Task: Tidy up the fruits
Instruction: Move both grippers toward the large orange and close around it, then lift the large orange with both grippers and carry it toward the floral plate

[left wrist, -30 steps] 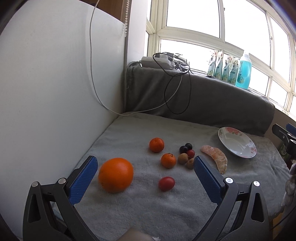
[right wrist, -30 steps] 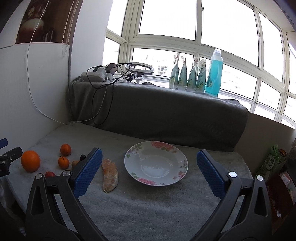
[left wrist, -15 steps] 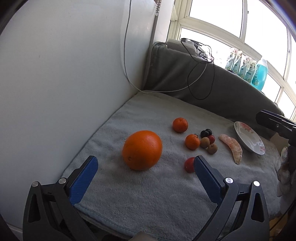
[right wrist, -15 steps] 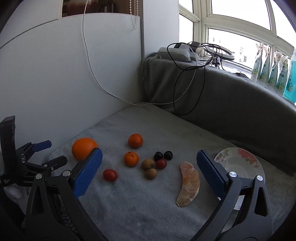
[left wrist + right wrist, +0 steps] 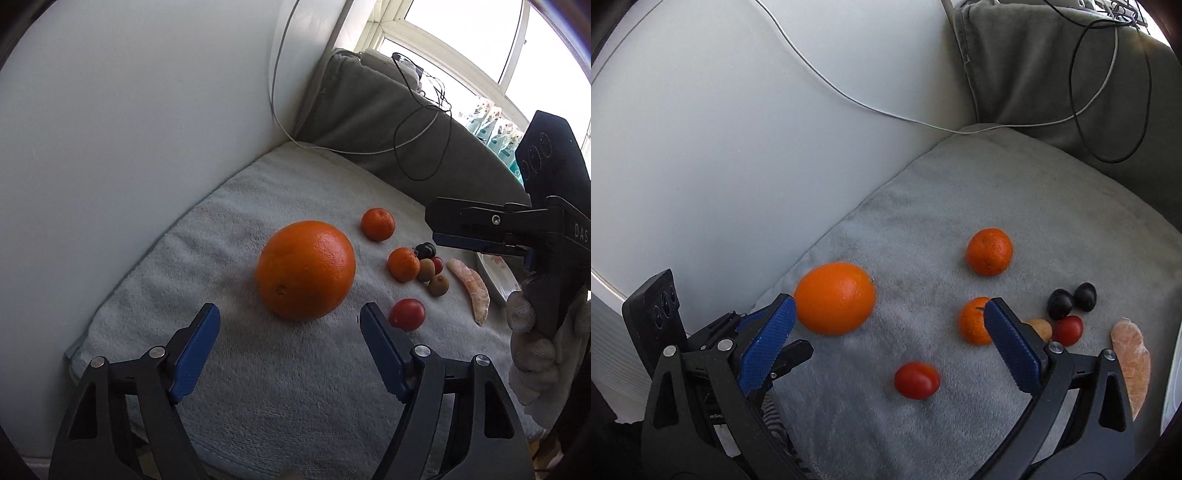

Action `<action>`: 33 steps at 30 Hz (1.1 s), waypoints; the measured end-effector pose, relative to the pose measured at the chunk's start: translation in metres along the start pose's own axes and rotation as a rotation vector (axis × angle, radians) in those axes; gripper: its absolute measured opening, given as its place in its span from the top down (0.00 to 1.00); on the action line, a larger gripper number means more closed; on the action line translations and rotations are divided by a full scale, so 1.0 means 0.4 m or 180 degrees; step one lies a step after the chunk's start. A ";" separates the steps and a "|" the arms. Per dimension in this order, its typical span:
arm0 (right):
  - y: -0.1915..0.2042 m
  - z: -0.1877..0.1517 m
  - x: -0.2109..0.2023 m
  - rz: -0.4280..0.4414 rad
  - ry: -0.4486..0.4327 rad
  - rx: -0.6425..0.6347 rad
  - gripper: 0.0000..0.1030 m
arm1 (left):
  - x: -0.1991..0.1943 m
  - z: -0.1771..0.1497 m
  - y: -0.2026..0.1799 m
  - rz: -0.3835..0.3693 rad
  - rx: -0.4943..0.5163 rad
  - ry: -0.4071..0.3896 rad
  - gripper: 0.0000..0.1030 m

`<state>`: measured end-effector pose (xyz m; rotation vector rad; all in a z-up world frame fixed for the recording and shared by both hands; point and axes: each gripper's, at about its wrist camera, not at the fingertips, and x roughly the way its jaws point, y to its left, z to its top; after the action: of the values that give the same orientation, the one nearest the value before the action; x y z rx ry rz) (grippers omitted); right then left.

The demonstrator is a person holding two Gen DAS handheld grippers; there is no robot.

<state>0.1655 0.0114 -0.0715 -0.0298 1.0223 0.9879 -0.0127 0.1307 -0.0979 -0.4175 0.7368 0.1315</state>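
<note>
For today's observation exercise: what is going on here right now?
A person holds a two-finger tool in each hand over a grey towel strewn with fruit. The left tool, its jaws just closing somewhat, is lined up on the large orange without touching it. The right tool hangs open above a red cherry tomato. Nothing is gripped yet.

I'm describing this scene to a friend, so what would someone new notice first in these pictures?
The big orange stands out first: it sits on the grey towel near the white wall, just ahead of the open left hand-held gripper. To its right lie two small tangerines, dark and red little fruits, and a peeled citrus segment.
</note>
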 end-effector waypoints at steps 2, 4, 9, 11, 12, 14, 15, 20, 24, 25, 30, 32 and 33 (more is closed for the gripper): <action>-0.002 0.006 0.029 0.0120 0.0088 0.0076 0.04 | 0.005 0.001 0.004 -0.0047 -0.0018 0.0016 0.25; 0.003 0.009 0.052 0.0230 0.0158 0.0125 0.09 | 0.010 0.002 0.007 -0.0082 -0.0039 0.0029 0.25; 0.008 0.019 0.105 0.0408 0.0301 0.0254 0.12 | 0.028 0.009 0.015 -0.0137 -0.0089 0.0085 0.25; 0.011 0.015 0.121 0.0428 0.0348 0.0269 0.13 | 0.034 0.010 0.017 -0.0157 -0.0092 0.0110 0.25; 0.012 0.015 0.126 0.0445 0.0365 0.0278 0.14 | 0.037 0.010 0.017 -0.0158 -0.0097 0.0121 0.25; 0.014 0.014 0.133 0.0476 0.0382 0.0296 0.15 | 0.038 0.010 0.022 -0.0174 -0.0114 0.0126 0.25; 0.014 0.015 0.134 0.0497 0.0387 0.0304 0.15 | 0.038 0.010 0.023 -0.0182 -0.0125 0.0124 0.26; 0.020 0.019 0.166 0.0506 0.0417 0.0302 0.23 | 0.044 0.014 0.022 -0.0196 -0.0133 0.0136 0.31; 0.025 0.017 0.170 0.0530 0.0440 0.0306 0.24 | 0.049 0.013 0.021 -0.0250 -0.0116 0.0168 0.41; 0.026 0.017 0.170 0.0540 0.0445 0.0308 0.25 | 0.052 0.014 0.021 -0.0264 -0.0109 0.0174 0.41; 0.035 0.013 0.162 0.0561 0.0447 0.0317 0.30 | 0.057 0.017 0.006 -0.0255 -0.0051 0.0180 0.46; 0.036 0.013 0.157 0.0556 0.0436 0.0323 0.30 | 0.056 0.017 0.001 -0.0245 -0.0030 0.0183 0.46; 0.037 0.012 0.154 0.0551 0.0426 0.0317 0.30 | 0.057 0.019 -0.003 -0.0241 -0.0012 0.0185 0.46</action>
<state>0.1675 0.0640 -0.1074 0.0770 1.2112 1.1018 0.0091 0.1323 -0.1077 -0.4537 0.7770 0.0498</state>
